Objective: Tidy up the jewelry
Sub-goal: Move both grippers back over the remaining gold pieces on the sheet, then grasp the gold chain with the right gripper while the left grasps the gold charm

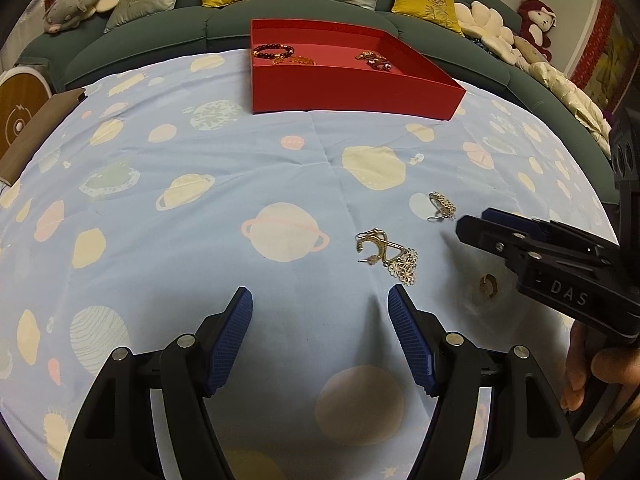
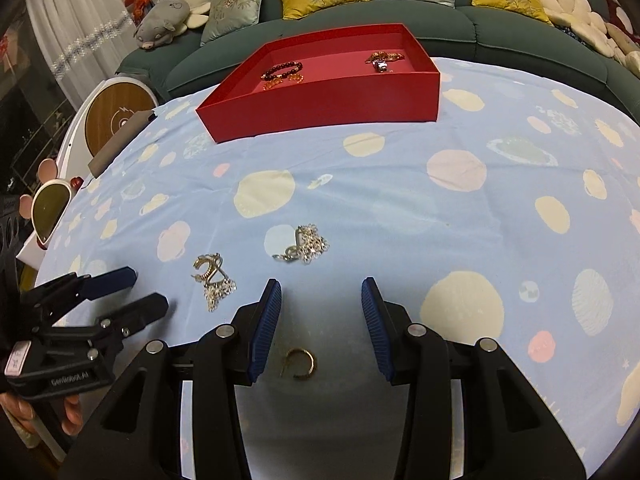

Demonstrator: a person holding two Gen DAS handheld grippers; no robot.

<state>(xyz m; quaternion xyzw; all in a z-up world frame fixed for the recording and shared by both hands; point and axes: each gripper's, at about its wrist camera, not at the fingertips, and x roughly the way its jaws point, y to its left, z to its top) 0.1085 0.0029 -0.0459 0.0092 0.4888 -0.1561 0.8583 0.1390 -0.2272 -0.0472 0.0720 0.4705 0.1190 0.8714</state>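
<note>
Covering the bench (image 1: 200,216), a planet-print blue cloth; green sofa (image 1: 168,32) behind. Left claw (image 1: 320,300) wide, empty, near gold earrings (image 1: 386,254). Lying between right claw (image 2: 321,292) fingers, parted, untouched: gold ring (image 2: 299,363), gap leftward. Red tray (image 2: 320,108) beyond.

Matt printed cotton-like cloth (image 1: 240,152), shiny gold-toned metal earrings (image 1: 386,254) (ribbed fingers (image 1: 232,336)), matt red box (image 1: 352,92)

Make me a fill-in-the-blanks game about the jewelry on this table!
The box holding the bead bracelet is colored ____.
The gold ring lies between the fingers of the ____ gripper.
The left gripper holds ____.
The cloth under the earrings is printed with ____.

Missing words: red; right; nothing; planets
</note>
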